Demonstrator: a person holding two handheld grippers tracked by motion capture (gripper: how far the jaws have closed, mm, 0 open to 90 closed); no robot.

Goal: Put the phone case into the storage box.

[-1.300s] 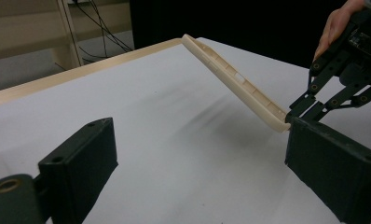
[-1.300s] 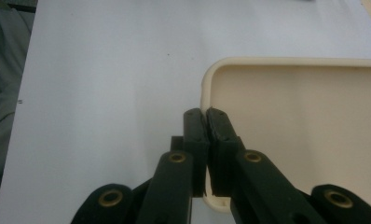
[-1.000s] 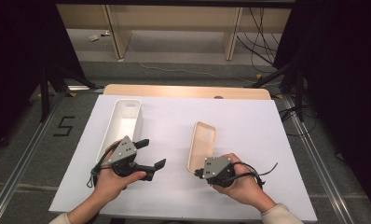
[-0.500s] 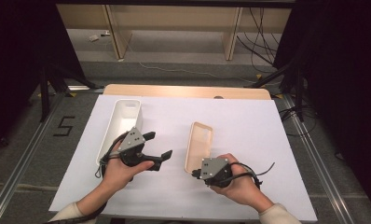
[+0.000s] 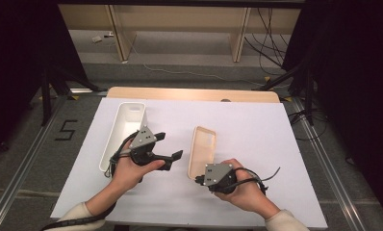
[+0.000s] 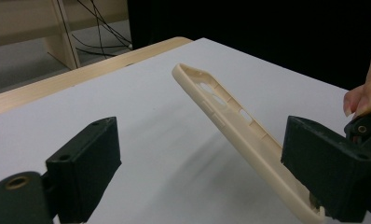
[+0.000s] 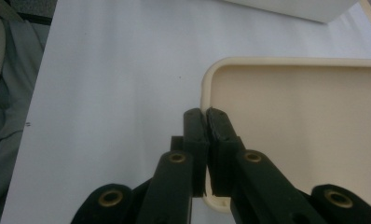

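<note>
Starting at the left, a white bin (image 5: 123,129) sits on the table (image 5: 257,120). The left tongs (image 5: 168,147) are wide open and empty. The tan phone case (image 5: 202,149) looks light, thin and bendy. The right tongs (image 5: 197,179) pinch its near rim, lifting it.

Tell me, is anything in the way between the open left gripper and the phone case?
Nothing visible. The left gripper has open jaws beside the phone case, with bare white table between them. The right gripper is shut on the case's near edge, holding it tilted.
</note>
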